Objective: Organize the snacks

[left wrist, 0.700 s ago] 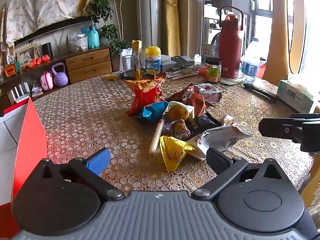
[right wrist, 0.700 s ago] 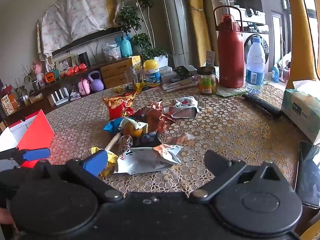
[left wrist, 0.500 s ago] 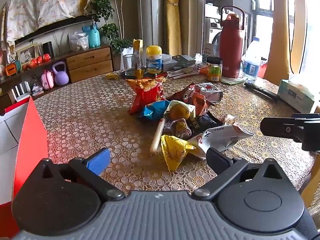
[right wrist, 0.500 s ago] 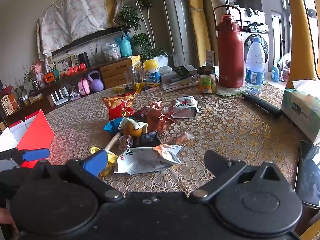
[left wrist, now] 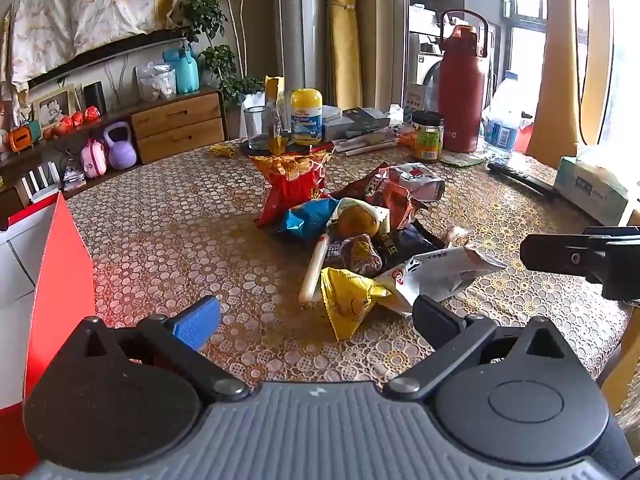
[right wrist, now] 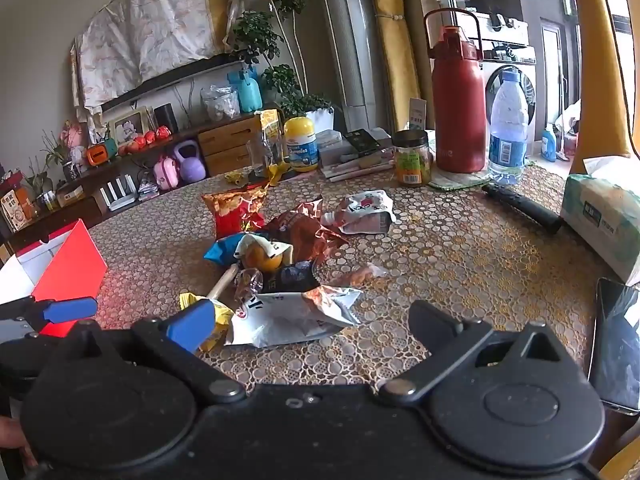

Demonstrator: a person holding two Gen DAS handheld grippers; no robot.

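Just beyond the spread, empty fingers of the left gripper (left wrist: 316, 318) and right gripper (right wrist: 308, 322), the heap of crinkled foil snack packets (left wrist: 360, 232) overlaps on the lace-patterned table (left wrist: 168, 220), so one pinch might drag neighbours.

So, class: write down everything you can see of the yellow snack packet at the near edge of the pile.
The yellow snack packet is a small, crinkled pouch of glossy film with a serrated sealed edge and a printed smiling face. It looks sealed and puffed. It lies on the lace-patterned tablecloth, nearest the left gripper. A white packet overlaps its right side; a pale stick-shaped snack lies along its left. Neither gripper touches it.
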